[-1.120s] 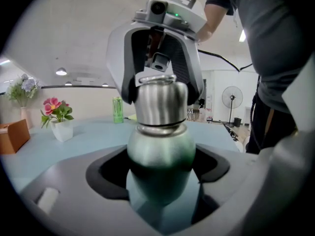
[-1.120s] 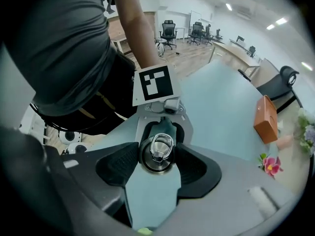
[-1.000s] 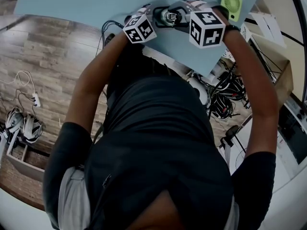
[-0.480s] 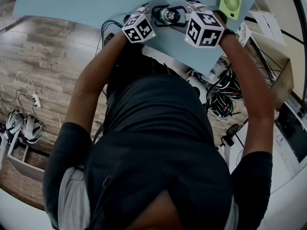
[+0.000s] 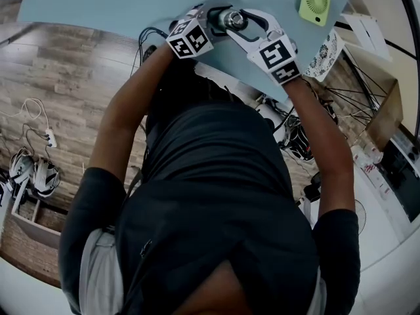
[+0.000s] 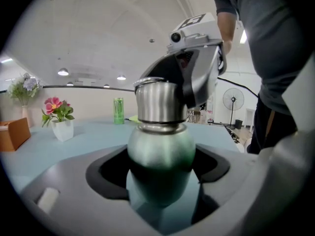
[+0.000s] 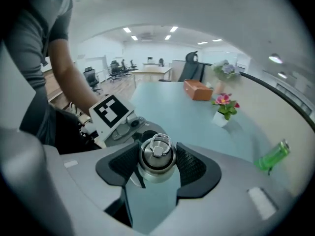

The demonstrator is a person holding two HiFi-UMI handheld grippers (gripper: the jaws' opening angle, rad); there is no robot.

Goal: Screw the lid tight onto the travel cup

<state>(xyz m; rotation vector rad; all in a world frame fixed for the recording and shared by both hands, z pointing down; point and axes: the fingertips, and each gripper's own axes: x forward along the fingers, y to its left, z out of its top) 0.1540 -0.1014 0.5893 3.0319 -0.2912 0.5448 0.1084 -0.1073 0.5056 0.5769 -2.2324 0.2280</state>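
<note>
Left gripper (image 6: 160, 181) is clamped on the green body of the travel cup (image 6: 161, 144), which stands upright near the table's (image 5: 118, 2) near edge. Right gripper (image 7: 156, 162) is clamped on the steel lid (image 7: 156, 151), seated atop the cup.

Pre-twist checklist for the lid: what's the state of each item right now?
1. Left tool shut on the travel cup: ok.
2. Right tool has a pad on each side of the lid: ok.
3. Lid sits level on the cup's neck: ok, judging by the left gripper view.
4. Thread fully tight: cannot tell.
5. Cup base resting on the table: cannot tell.
6. Flower pot and green can stand well away from both tools: ok.
</note>
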